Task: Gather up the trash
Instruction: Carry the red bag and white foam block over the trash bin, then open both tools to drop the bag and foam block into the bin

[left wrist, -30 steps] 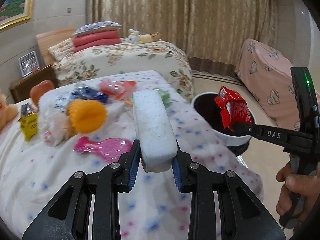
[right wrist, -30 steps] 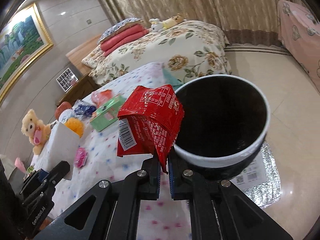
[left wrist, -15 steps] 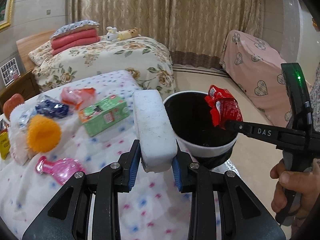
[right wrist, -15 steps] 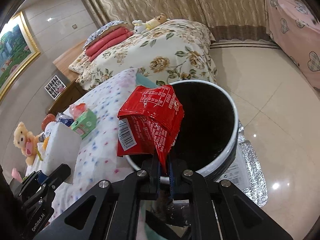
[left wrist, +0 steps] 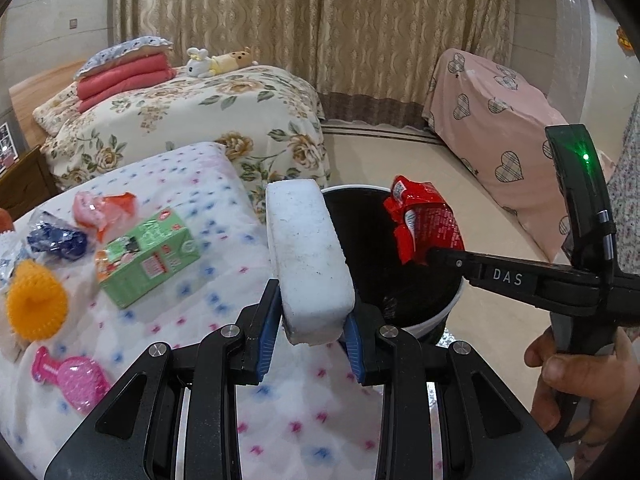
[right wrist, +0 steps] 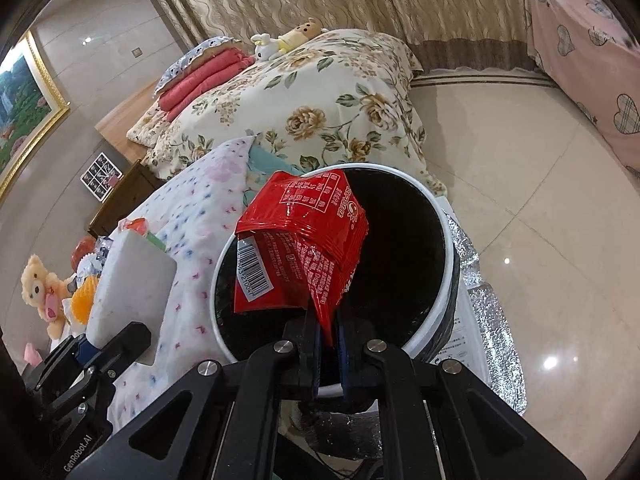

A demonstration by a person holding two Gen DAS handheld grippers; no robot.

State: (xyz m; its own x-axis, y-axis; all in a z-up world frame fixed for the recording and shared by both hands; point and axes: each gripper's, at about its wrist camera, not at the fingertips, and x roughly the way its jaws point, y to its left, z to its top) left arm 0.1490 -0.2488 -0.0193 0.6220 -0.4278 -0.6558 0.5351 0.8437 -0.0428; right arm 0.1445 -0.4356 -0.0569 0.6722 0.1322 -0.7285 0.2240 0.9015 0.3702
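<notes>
My left gripper is shut on a white foam block and holds it at the near rim of the trash bin, which is white with a black liner. My right gripper is shut on a red snack wrapper and holds it above the bin's opening. The wrapper and the right gripper also show in the left wrist view. The foam block and the left gripper show at the left of the right wrist view.
On the dotted bedspread lie a green carton, a pink wrapper, a blue wrapper, an orange spiky ball and a pink brush. A floral bed and a pink covered sofa stand behind.
Both grippers have moved right toward the bin. The red wrapper is now over the bin's opening and the foam block is at its rim.
</notes>
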